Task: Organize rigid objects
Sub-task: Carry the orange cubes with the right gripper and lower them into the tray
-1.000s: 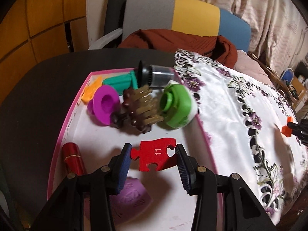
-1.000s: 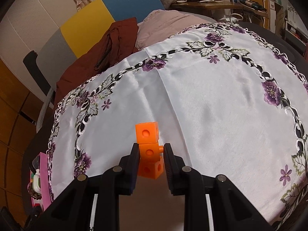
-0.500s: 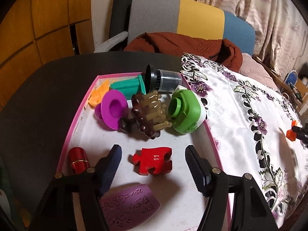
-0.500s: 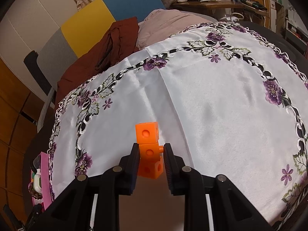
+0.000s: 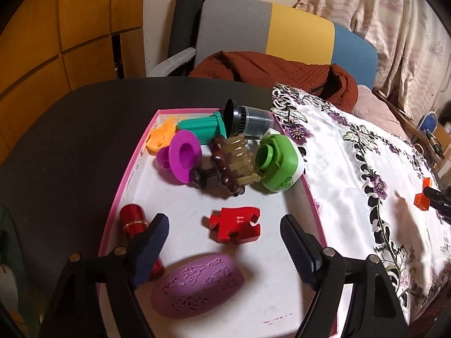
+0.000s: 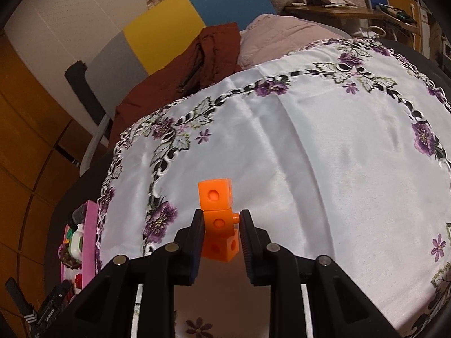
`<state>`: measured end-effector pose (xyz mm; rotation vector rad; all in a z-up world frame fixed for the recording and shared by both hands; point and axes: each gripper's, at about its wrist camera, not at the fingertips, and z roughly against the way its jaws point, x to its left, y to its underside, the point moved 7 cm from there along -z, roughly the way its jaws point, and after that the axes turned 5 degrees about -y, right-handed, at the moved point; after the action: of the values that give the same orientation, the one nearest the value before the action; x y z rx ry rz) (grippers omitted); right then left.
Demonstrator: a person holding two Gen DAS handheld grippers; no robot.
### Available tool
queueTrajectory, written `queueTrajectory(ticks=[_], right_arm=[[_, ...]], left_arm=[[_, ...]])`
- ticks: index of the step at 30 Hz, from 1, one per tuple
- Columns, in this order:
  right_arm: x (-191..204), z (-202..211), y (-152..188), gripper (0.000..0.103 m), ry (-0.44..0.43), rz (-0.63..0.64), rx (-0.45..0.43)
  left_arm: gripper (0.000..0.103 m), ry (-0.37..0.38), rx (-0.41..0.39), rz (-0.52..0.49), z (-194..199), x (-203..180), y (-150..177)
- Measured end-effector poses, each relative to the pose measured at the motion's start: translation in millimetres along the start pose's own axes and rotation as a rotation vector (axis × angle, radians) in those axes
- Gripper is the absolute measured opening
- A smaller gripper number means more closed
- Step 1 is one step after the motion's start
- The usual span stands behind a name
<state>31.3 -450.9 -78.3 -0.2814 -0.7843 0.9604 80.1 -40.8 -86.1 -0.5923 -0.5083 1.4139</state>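
Observation:
A red puzzle piece [image 5: 235,225] lies flat in the pink-rimmed tray [image 5: 124,194], free between the fingers of my left gripper [image 5: 224,231], whose jaws are opening and touch nothing. In the right wrist view my right gripper [image 6: 220,229] is shut on a stack of orange snap cubes [image 6: 218,219], held upright above the flowered white cloth [image 6: 310,155]. The same orange cubes [image 5: 424,197] show at the right edge of the left wrist view. The tray [image 6: 91,225] sits far to the left of my right gripper.
The tray also holds a purple oval case [image 5: 197,284], a red tube [image 5: 134,219], a magenta cup [image 5: 183,156], a brown comb-like piece [image 5: 231,163], a green-and-white container [image 5: 277,166], a teal piece [image 5: 201,126] and a black-capped jar [image 5: 248,121]. A chair [image 5: 267,33] with a rust-coloured jacket stands behind the table.
My left gripper has let go of the red puzzle piece, which now lies in the tray, and its jaws have spread wide. My right gripper has shifted slightly with the orange cubes.

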Motion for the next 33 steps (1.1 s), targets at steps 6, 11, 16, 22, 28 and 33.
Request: queueTrajectory(ticks=[6,11,16,22,28,33], right_arm=[[27.8,2.4,10.3,0.024,-0.046,0.088,-0.001],[54.1,3.1,37.7,0.024,-0.106,0.128,0.039],[89.7,-1.4,81.1,0.024,-0.186,0.171,0.122],[145.6,3.3,118.7,0.024,-0.293,0.26,0.188],[190.7,10.6,136.4,0.024,-0.361,0.335,0.216],[213.4,9.5,148.0,0.024,-0.385,0.379,0.239]], left_arm=[[0.086,0.011,0.006,0.017,4.9,5.7,4.7],[0.097,0.03,-0.015,0.043,14.6,14.4,4.3],[0.1,0.03,-0.043,0.034,22.7,23.3,4.8],[0.103,0.016,-0.07,0.044,31.9,35.1,6.1],[0.103,-0.016,-0.07,0.057,33.2,44.6,5.7],[0.103,-0.066,-0.056,0.063,30.1,53.9,7.1]])
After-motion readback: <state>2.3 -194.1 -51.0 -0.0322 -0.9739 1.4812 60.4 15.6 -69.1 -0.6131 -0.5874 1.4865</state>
